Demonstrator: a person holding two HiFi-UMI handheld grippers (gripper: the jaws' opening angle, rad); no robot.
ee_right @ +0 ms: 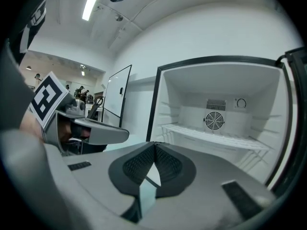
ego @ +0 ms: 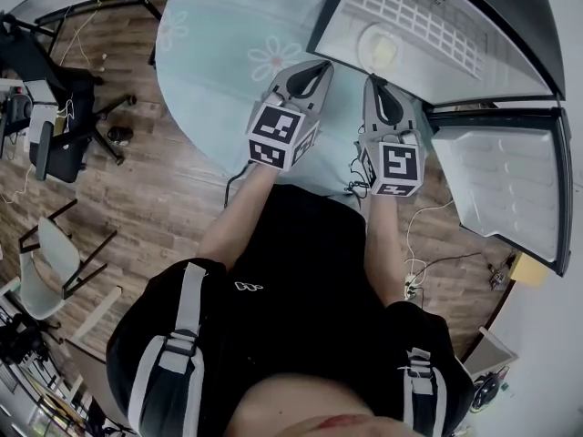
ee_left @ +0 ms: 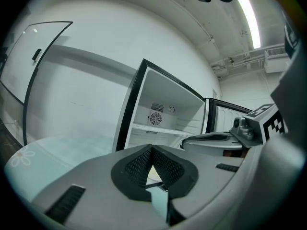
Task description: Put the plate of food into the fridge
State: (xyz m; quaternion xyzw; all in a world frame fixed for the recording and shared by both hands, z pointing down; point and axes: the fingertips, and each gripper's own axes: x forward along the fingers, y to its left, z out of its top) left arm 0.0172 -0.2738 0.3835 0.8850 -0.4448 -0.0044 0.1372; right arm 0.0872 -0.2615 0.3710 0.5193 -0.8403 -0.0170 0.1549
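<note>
The fridge stands open at the top right of the head view, its door swung wide. On a low shelf inside lies a pale round plate with something yellowish on it. My left gripper and right gripper are side by side above the table edge, both pointing at the fridge, both shut with nothing in them. In the left gripper view the shut gripper faces the fridge. The right gripper view shows the shut gripper before the white interior; the plate is hidden there.
A round table with a pale blue flowered cloth lies under and left of the grippers. A black office chair and a white chair stand on the wooden floor at left. Cables trail by the fridge door. A glass board leans on the wall.
</note>
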